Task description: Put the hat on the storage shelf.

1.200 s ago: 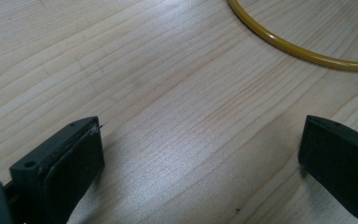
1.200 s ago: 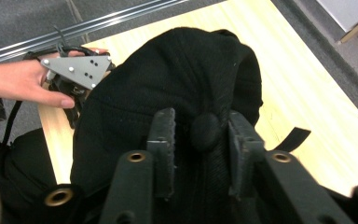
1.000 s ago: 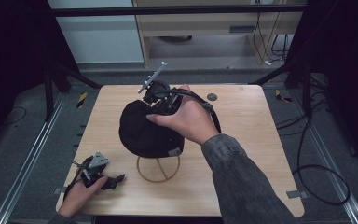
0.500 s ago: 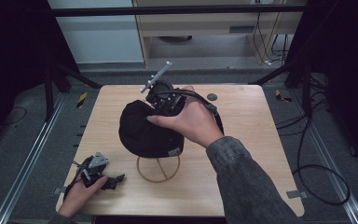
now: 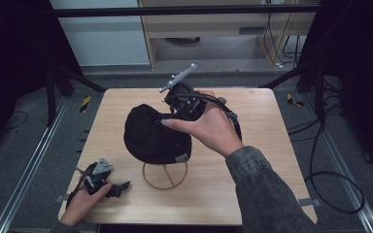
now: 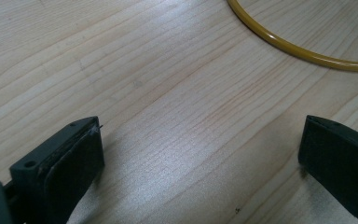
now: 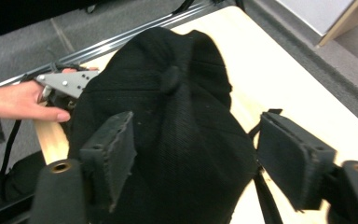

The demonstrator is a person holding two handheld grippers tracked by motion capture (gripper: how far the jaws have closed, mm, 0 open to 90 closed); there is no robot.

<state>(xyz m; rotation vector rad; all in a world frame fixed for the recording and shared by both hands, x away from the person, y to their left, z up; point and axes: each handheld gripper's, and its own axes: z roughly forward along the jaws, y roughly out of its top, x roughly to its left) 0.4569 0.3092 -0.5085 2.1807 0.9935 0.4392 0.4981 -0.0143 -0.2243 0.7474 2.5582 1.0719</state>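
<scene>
Little has shifted: right gripper (image 5: 182, 104) hovers, fingers wide, over the black cap (image 5: 153, 133) on its wire stand (image 5: 165, 175); left gripper (image 5: 108, 183) rests open on the worktop (image 5: 267, 160). Soft, light fabric; pinch the crown

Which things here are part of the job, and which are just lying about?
In play: black cap on the wire stand; right claw, open over the cap; left claw, open, low near the stand's yellow ring.

Lying about: yellow-black tape pieces and cables on the floor.
</scene>
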